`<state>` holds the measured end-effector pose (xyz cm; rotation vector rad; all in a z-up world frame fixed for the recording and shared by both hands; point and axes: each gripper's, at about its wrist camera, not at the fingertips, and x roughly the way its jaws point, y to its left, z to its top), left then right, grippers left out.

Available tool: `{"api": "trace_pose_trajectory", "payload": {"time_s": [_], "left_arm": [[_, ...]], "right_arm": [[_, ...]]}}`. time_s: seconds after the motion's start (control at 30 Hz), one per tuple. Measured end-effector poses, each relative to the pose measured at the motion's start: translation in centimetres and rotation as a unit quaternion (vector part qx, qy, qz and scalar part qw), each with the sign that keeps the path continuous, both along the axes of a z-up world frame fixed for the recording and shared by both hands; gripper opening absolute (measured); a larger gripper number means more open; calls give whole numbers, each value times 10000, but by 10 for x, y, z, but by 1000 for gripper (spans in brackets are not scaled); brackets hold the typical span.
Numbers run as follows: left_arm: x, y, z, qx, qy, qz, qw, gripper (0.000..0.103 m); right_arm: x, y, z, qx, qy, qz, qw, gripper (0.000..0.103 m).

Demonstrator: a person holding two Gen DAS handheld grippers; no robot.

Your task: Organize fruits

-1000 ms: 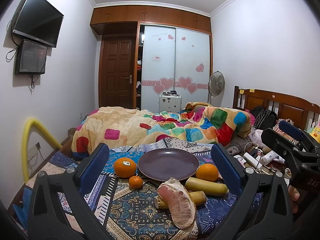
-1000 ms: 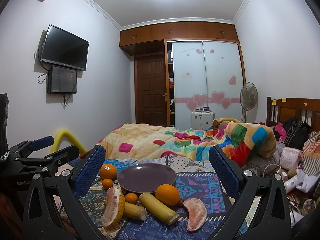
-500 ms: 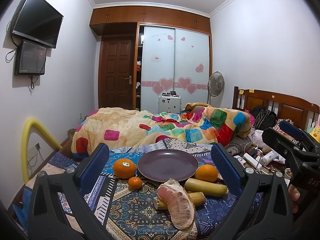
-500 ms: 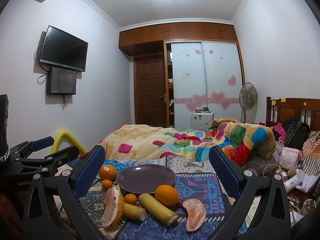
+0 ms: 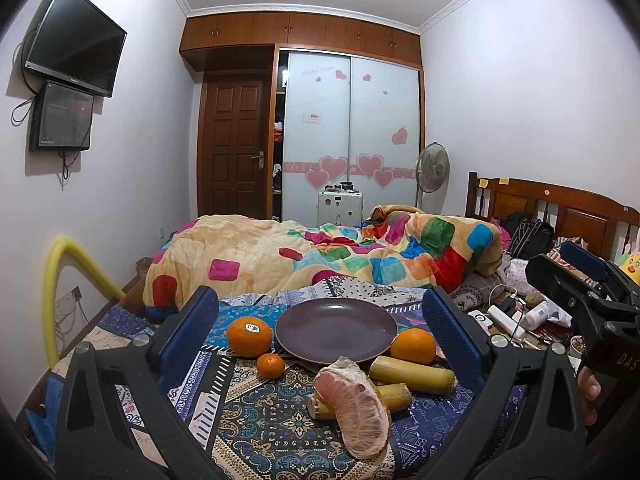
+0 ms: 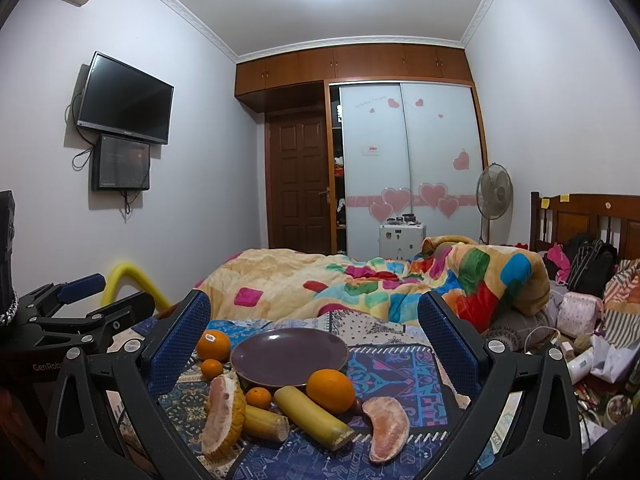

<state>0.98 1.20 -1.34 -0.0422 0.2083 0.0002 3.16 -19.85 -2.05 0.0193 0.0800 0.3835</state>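
Both hand-held grippers are spread wide and hold nothing. The left hand-held gripper (image 5: 320, 344) fills the bottom of its picture, and the right hand-held gripper (image 6: 314, 344) fills the bottom of its own. Between the blue fingers, in the lower middle of each picture, a purple plate (image 5: 336, 336) sits bare on a patterned cloth (image 5: 264, 428) on the bed. A big orange with a sticker (image 5: 249, 336) and a small orange (image 5: 270, 365) lie left of the plate. Another orange (image 5: 413, 346) lies at its right edge. In front are two yellow stalk pieces (image 5: 412, 375) and a pink pomelo wedge (image 5: 354, 404). The right view shows a second pomelo wedge (image 6: 387, 426) at the lower right. A bright blanket (image 5: 320, 256) lies behind.
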Motion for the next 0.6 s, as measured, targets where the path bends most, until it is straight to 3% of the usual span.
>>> {"api": "trace_pose_trajectory", "payload": {"time_s": [0.23,0.6], "left_arm": [[8,-1,-9,3,224,15,9997,103],[44,-9,-56,-201,1272,-244,9914,98]], "right_arm": [[5,-2,-5,-122,81,-90,9999,103],[29,-16,-47,-707,870,-123,9936,103]]}}
